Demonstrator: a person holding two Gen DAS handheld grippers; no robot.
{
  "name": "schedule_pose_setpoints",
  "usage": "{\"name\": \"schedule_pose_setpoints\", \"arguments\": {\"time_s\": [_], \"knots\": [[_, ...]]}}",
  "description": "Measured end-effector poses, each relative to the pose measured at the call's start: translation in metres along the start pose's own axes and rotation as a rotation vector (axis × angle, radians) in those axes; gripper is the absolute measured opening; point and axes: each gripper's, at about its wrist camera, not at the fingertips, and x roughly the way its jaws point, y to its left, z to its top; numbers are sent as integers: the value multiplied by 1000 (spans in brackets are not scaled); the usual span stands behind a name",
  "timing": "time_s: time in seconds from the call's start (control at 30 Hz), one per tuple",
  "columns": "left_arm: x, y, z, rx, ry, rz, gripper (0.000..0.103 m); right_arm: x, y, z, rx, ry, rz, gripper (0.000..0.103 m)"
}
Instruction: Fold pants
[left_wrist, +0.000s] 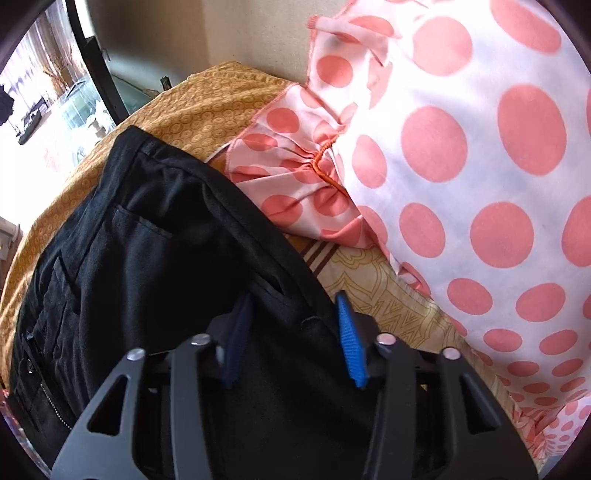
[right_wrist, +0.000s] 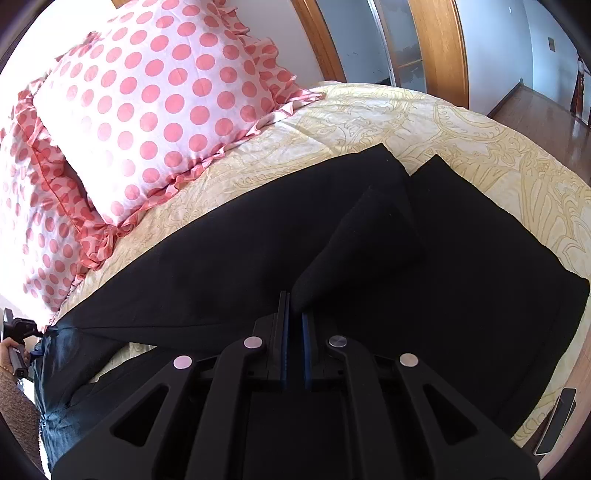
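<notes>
The black pants (right_wrist: 229, 258) lay spread across the bed (right_wrist: 461, 122), on a cream patterned cover, legs running out toward the far edge. Two dotted pillows (right_wrist: 155, 110) sat just beside the pants along their upper edge, the frill of the nearer one close to the fabric. A phone (right_wrist: 557, 421) lay near the bed's edge, apart from the pants.

The right tongs (right_wrist: 294, 317) were pressed nearly together, pinching a raised fold of a pant leg that stood up in a peak above the flat cloth.

In the left wrist view, the waist end of the pants (left_wrist: 147, 251), with pockets and zipper showing, rested partly on an orange cloth (left_wrist: 207, 103) and butted against a dotted pillow (left_wrist: 461, 166). The left tongs (left_wrist: 291, 325) were spread, their blue fingers (left_wrist: 349, 332) straddling the waist edge of the pants, with fabric between them but not squeezed.
</notes>
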Motion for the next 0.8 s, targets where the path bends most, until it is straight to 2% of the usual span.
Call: {"name": "schedule_pose_setpoints", "arguments": {"time_s": [0.07,0.13,0.23,0.33,0.4,0.5,0.67,0.8], "knots": [[-3,22,-1,-70,-6,-92,15,-2,-1,0,2,-6,11,6],[-9,37,-6,-98,-25,-160,13,-5,-1,0,1,-13,19,6],[-33,57,-20,-90,-96,-236,11,-11,0,0,-6,-28,31,6],[-70,74,-38,-77,-155,-324,11,-18,-1,0,-13,-47,47,6],[-100,93,-57,-65,-196,-405,10,-23,-1,0,-14,-63,59,6],[-139,122,-88,-53,-248,-482,10,-31,-3,1,-17,-88,64,6],[-198,182,-151,-20,-361,-564,9,-45,-10,4,-2,-125,67,6],[-209,219,-199,-24,-400,-570,9,-57,-16,3,11,-149,68,6]]}}
